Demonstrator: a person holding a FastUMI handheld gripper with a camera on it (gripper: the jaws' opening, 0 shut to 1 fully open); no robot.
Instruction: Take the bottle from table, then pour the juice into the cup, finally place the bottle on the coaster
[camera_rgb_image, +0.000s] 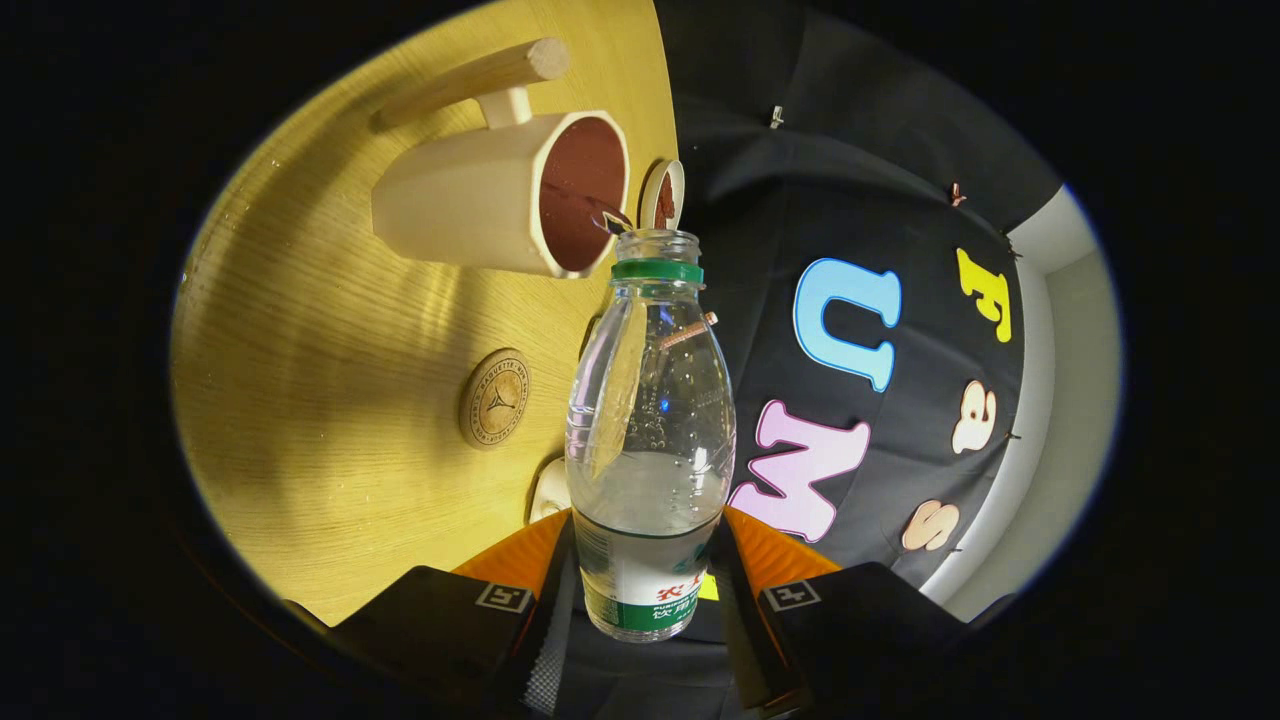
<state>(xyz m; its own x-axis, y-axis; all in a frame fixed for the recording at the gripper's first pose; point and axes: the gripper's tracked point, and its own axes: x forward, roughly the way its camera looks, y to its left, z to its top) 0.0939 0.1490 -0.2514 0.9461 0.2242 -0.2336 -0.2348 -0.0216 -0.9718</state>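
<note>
While jaws clamp bottle (648, 440), wooden table (330, 330).

light wood-grain surface (300, 300), cream cup (470, 205) with wooden handle standing on it, round wooden coaster (495, 397) nearby, apart from the cup

Bottle (650, 420): was clear plastic with a green neck ring and a white-and-green label.
Cup (500, 195): was cream outside and reddish-brown inside.
Coaster (494, 398): was tan wood with an engraved round emblem.
Counter (330, 330): was yellow wood grain.
</note>
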